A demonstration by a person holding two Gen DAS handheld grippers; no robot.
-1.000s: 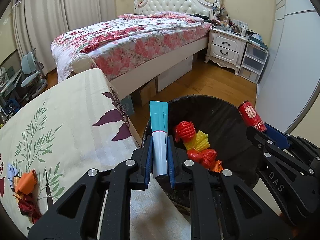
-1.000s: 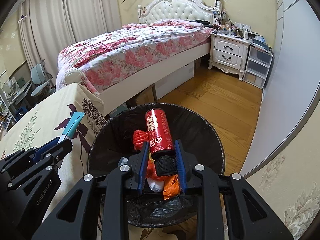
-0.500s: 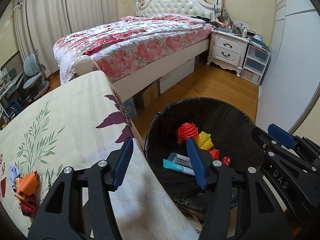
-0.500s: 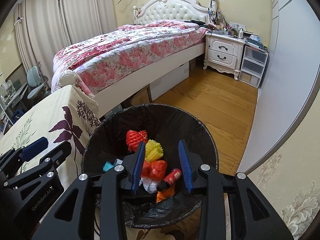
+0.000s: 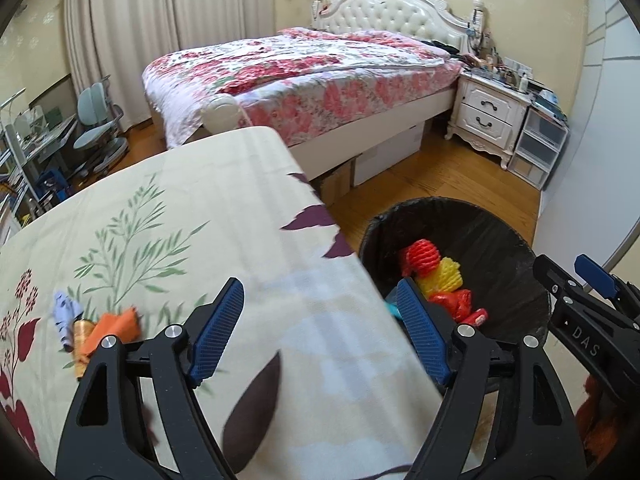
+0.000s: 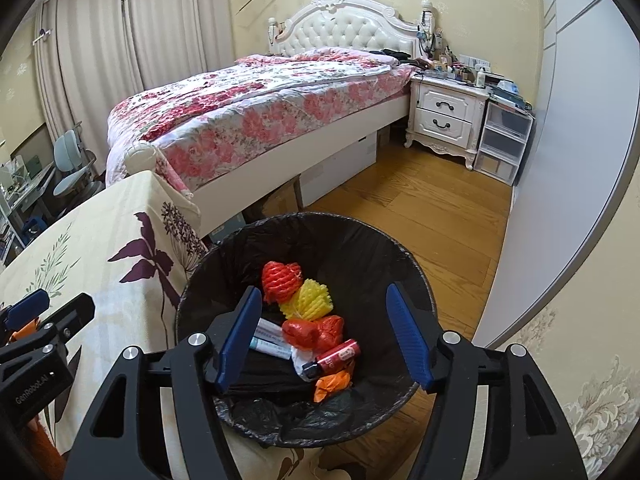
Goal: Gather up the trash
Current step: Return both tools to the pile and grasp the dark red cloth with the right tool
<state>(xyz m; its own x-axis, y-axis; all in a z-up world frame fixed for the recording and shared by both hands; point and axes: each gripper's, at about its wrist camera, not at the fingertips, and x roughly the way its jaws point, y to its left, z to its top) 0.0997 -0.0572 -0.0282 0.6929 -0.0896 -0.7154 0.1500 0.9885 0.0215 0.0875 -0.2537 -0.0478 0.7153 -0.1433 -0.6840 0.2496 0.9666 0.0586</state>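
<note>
1. Left gripper (image 5: pixel 318 332): jaws apart and opening, nothing between the pads. It hangs over the near right edge of the table (image 5: pixel 224 216), whose cloth is cream with leaf and flower print.
2. Right gripper (image 6: pixel 324 336): jaws apart and opening, nothing gripped. It hangs over the bin (image 6: pixel 416 272), which stands on the floor just right of the table.
3. Left view only: scraps (image 5: pixel 98 330) lie on the cloth at near left, an orange crumpled piece beside a pale blue one. The right view shows only a sliver of orange there, behind the left gripper's body.
4. Right view only: the bin floor in full. A red can (image 6: pixel 338 356) lies on its side, long axis running near-left to far-right, dark cap toward near left. A tube (image 6: pixel 272 340) lies flat left of it, long axis from the left finger toward the right, its left end hidden behind that finger.
5. Further in, both views: red crumple (image 6: pixel 314 330), yellow net (image 6: pixel 306 300) and red net (image 6: pixel 280 276), touching in a row toward the far wall of the black liner.
6. Far: bed (image 6: pixel 256 104) with floral cover, white nightstand (image 6: pixel 444 120) to its right.
</note>
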